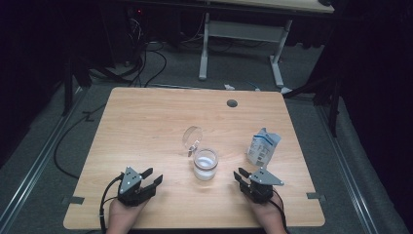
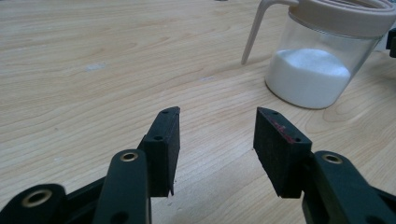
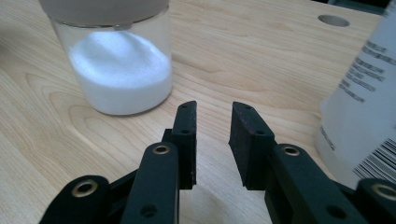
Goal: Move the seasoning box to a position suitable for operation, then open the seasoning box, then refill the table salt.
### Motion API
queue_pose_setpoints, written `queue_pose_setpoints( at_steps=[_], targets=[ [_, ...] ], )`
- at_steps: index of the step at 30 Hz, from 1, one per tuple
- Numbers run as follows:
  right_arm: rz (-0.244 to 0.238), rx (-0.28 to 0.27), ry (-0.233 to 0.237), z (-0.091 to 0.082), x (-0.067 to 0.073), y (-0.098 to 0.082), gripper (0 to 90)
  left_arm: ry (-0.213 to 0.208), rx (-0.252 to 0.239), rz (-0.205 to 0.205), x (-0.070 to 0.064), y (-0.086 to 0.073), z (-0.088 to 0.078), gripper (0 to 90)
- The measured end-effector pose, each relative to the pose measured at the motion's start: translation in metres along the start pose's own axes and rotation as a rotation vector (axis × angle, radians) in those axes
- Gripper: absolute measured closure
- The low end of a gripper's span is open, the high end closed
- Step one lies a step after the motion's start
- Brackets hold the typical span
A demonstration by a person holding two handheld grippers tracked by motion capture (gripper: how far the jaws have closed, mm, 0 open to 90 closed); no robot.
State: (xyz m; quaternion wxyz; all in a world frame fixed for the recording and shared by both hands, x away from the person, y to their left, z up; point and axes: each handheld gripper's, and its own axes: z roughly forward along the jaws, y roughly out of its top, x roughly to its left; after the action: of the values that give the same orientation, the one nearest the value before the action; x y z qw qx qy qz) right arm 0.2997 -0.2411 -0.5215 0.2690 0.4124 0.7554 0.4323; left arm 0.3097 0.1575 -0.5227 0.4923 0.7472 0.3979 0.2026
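As seen from the high view, a jar (image 1: 205,165) w/ white powder stands near the table (image 1: 146,126) centre, lid flipped up behind it. The left gripper (image 1: 152,177) and right gripper (image 1: 240,176) are held either side of it, apart from it, both w/ jaws parted and empty. A pouch (image 1: 263,147) stands just beyond the right gripper.

Left gripper view: jaws are spread wide over bare wood; jar (image 2: 322,56) is seen upper right.

Right gripper view: jaws are set narrowly apart, nothing between; jar (image 3: 116,60) upper left, pouch (image 3: 364,107) at right.
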Motion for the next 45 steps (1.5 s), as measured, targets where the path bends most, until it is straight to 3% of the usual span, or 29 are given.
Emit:
queue_pose_setpoints(
  at_steps=[9,16,25,42,45],
  targets=[
    [-0.032,0.009,0.02,0.009,0.009,0.003,71.8,-0.015,0.023,0.023,-0.007,0.005,0.008,53.0],
    [-0.023,0.008,0.037,0.011,0.012,0.005,77.4,-0.031,0.013,-0.003,-0.012,0.015,0.019,57.2],
    [-0.026,0.008,0.06,0.013,0.019,0.009,89.8,-0.046,-0.001,-0.022,-0.015,0.036,0.036,66.2],
    [-0.042,0.003,0.102,0.023,0.033,0.017,90.0,-0.052,-0.05,-0.051,-0.014,0.088,0.056,86.6],
    [-0.052,0.002,0.102,0.025,0.035,0.02,90.0,-0.052,-0.059,-0.037,-0.015,0.097,0.058,89.5]
  ],
)
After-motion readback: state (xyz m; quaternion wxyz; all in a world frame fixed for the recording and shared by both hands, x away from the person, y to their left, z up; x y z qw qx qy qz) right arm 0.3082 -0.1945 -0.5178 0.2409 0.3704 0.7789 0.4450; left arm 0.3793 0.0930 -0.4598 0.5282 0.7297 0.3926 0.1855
